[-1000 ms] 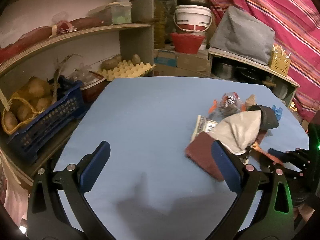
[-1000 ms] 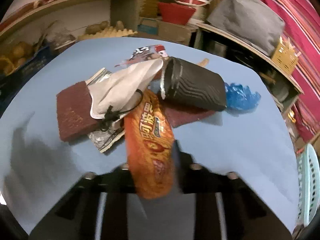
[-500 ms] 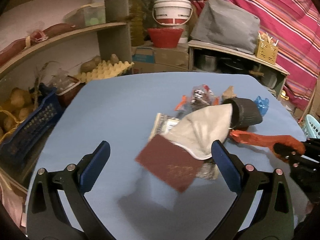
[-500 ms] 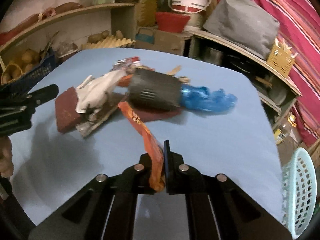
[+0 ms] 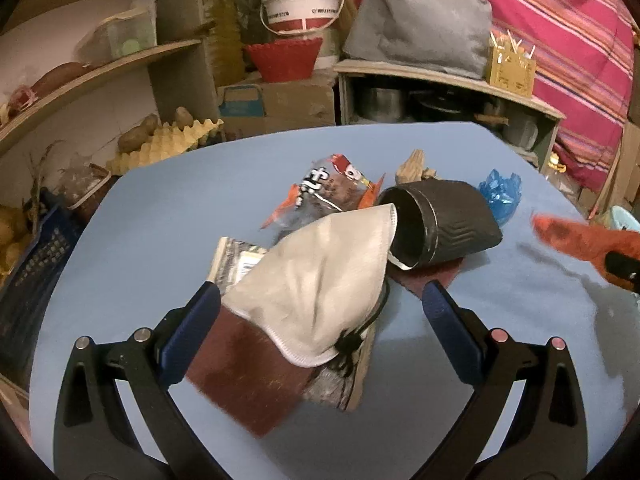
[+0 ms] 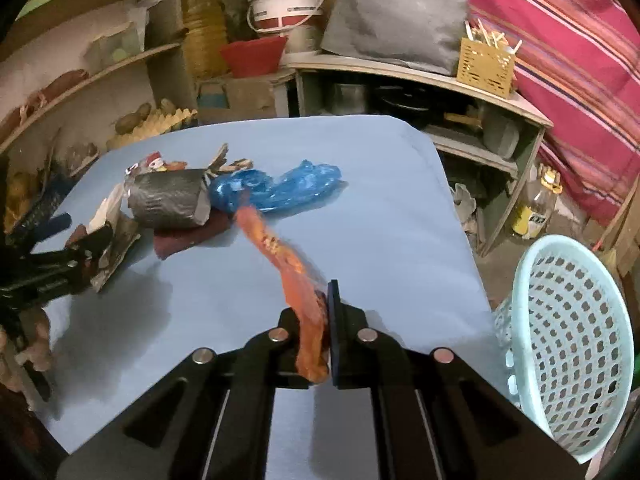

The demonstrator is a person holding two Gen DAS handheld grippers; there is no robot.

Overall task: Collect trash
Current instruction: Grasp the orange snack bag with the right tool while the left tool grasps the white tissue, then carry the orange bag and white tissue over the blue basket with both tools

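Two grippers: the right gripper [image 6: 320, 320] is pinched on an orange snack wrapper [image 6: 288, 256]; the left gripper [image 5: 320, 304] stands spread wide, nothing pressed between its pads.
Wrapper position: low centre of the right wrist view, held by its near end, the far end trailing toward the pile at middle left.
Basket: a pale blue basket [image 6: 568, 344] sits off the surface edge at lower right of the right wrist view, probably where the trash belongs.
Pile: in the middle of the left wrist view, on the blue surface [image 5: 160, 220], lie a white cloth pouch [image 5: 320, 288], a dark red pad [image 5: 240, 376], a black cup [image 5: 444, 228] on its side, a foil packet [image 5: 320, 192] and a blue plastic bag [image 5: 500, 192].
Risk, slip: the wrapper is thin and slick and gripped only at one end; a quick swing could pull it free short of the basket.
Risk, drag: its loose tail hangs near the blue plastic bag and could sweep it or other light pieces off the surface.
Risk, partial grab: the left gripper straddles the pouch and pad together; closing here might catch only the top layer, or squeeze the stack so a lower piece slides out.
Risk, cup: the cup touches the pouch; tugging the pouch could set it rolling.
Risk, collision: both grippers work close to the same pile and may bump.
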